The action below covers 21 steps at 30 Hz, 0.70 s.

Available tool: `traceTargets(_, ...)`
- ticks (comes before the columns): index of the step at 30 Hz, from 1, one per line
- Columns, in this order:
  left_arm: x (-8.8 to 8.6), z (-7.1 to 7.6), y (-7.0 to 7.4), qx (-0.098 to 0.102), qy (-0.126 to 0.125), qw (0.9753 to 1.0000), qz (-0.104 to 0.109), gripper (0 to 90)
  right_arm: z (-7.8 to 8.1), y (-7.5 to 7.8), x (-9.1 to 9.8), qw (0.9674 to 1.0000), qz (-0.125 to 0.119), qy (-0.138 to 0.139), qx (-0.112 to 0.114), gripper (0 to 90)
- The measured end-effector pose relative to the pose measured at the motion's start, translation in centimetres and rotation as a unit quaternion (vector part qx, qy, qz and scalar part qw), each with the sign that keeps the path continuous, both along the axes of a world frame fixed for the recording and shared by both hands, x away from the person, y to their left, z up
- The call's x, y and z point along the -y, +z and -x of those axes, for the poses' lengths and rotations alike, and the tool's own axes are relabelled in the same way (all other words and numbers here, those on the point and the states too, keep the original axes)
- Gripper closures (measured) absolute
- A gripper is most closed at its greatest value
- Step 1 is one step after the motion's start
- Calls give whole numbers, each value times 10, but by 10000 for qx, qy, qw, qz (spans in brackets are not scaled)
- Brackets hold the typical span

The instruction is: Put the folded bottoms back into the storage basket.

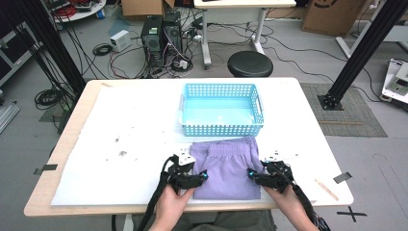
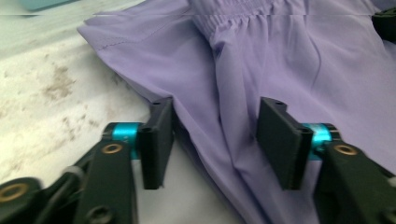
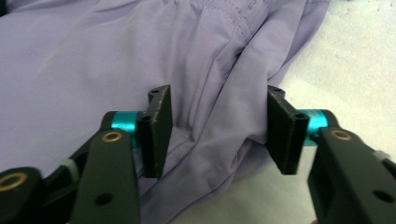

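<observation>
Here the purple shorts [image 1: 227, 166] lie just in front of the blue basket [image 1: 222, 109]; the left gripper [image 2: 215, 140] and right gripper [image 3: 217, 133] straddle opposite side edges, jaws parted, unclamped (grasping stage). Next, I judge, both should pinch fabric.

This looks like a robotics or research lab rather than a home. Beyond the pale wooden worktop [image 1: 67, 144] with its white sheet, two black desktop computer towers [image 1: 161, 38] stand on the bare grey concrete floor [image 1: 29, 139] amid tangled black and red cables [image 1: 125, 60]. Black metal frame struts [image 1: 363, 50] rise at both sides, brown cardboard boxes [image 1: 332, 14] sit by the far wall, and a round black stool [image 1: 250, 63] stands before a white desk [image 1: 235, 9].
</observation>
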<state>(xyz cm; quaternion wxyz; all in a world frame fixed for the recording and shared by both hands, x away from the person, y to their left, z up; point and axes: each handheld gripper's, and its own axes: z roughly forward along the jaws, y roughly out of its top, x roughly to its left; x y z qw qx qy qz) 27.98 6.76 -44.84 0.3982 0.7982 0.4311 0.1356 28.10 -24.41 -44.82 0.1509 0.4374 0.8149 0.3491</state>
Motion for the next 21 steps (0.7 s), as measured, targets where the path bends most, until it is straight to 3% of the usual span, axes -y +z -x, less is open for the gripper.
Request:
traceTargets(5, 3, -2, 0, 18, 3, 10000, 32, 541, 0, 0, -6, 9999, -26, 131, 17, 647)
traceTargets(11, 7, -5, 0, 54, -39, 10000, -6, 605, 0, 0, -10, 9997, -49, 253, 27, 728)
traceTargets(21, 11, -10, -1, 73, -150, 9999, 48, 673, 0, 0, -12, 9995, -77, 299, 47, 749)
